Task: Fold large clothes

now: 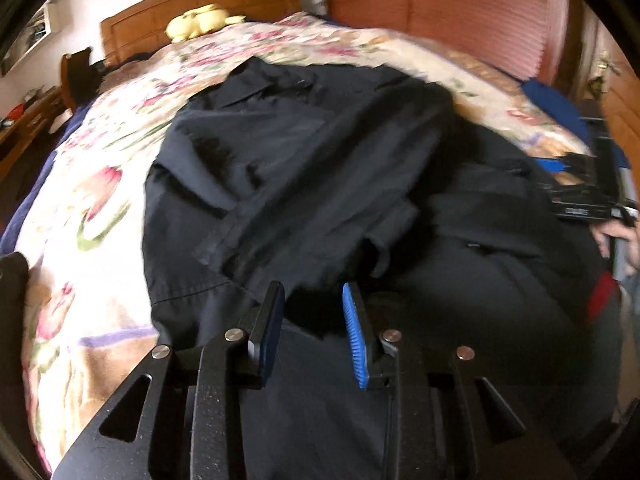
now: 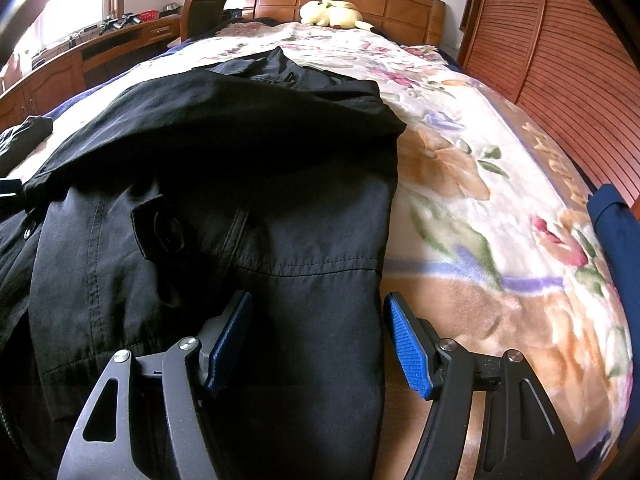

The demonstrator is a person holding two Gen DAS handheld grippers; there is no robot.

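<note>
Left wrist view first: the flowered blanket (image 1: 92, 216) shows along the left edge, and the black coat (image 1: 304, 168) lies spread on it, filling the middle of the bed. One sleeve (image 1: 280, 184) is already laid slantwise across the coat's body. Below the coat's near hem sits the left gripper (image 1: 314, 320), its pads parted a little with only dark cloth behind them; no fold looks pinched between them, so I read it as loose. To the right of the coat, at the picture's edge, a hand (image 1: 618, 236) holds the other tool.

Right wrist view, again from the left: the coat's buttoned front (image 2: 28, 232) and a strap tab (image 2: 160, 224) come first, then a folded panel (image 2: 280, 208) with a stitched seam. The right gripper (image 2: 318, 340) hangs over the coat's right edge, jaws wide, one pad above the cloth and the other above the blanket, gripping nothing. Right of the coat the blanket lies bare, and a yellow plush toy (image 2: 332, 14) sits far beyond the coat, by the headboard.

The coat looks thin, soft and fairly light, probably smooth enough to slide over itself. A hem or seam edge seems the surest place to pinch, where layers bunch together.
</note>
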